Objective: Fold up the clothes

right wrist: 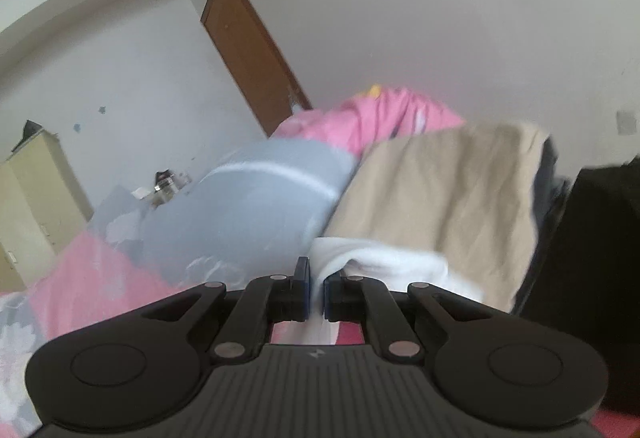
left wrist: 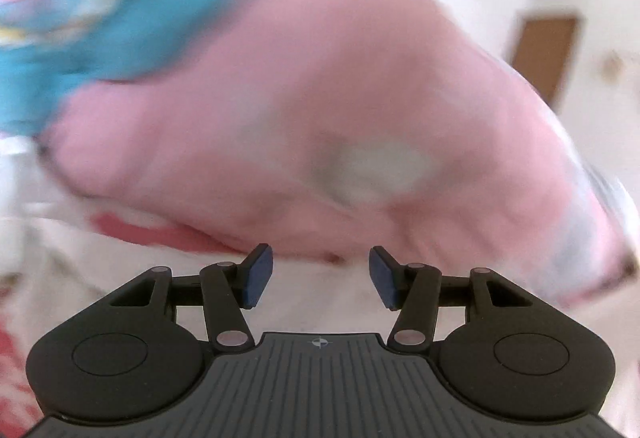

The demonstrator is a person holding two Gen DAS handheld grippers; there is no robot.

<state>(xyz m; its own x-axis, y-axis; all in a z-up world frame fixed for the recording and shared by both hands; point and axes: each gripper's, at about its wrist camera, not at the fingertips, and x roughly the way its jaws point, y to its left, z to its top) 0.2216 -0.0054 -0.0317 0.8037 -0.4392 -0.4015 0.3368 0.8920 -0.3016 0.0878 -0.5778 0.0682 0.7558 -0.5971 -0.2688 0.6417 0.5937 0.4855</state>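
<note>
In the left wrist view a blurred white garment [left wrist: 132, 278] with red marks lies just ahead of my left gripper [left wrist: 320, 276], which is open with nothing between its blue pads. A big pink bedcover [left wrist: 312, 110] bulges behind it. In the right wrist view my right gripper [right wrist: 316, 292] is shut on a fold of white cloth [right wrist: 384, 266], which runs between the pads and drapes to the right. A beige folded garment [right wrist: 448, 198] lies behind the white cloth.
A grey striped pillow [right wrist: 256, 206] and a pink quilt [right wrist: 380, 118] lie on the bed. A black item [right wrist: 600, 258] stands at the right. A brown door [right wrist: 252, 50] and a pale cabinet [right wrist: 32, 198] line the white walls. Blue patterned fabric [left wrist: 140, 6] fills the upper left.
</note>
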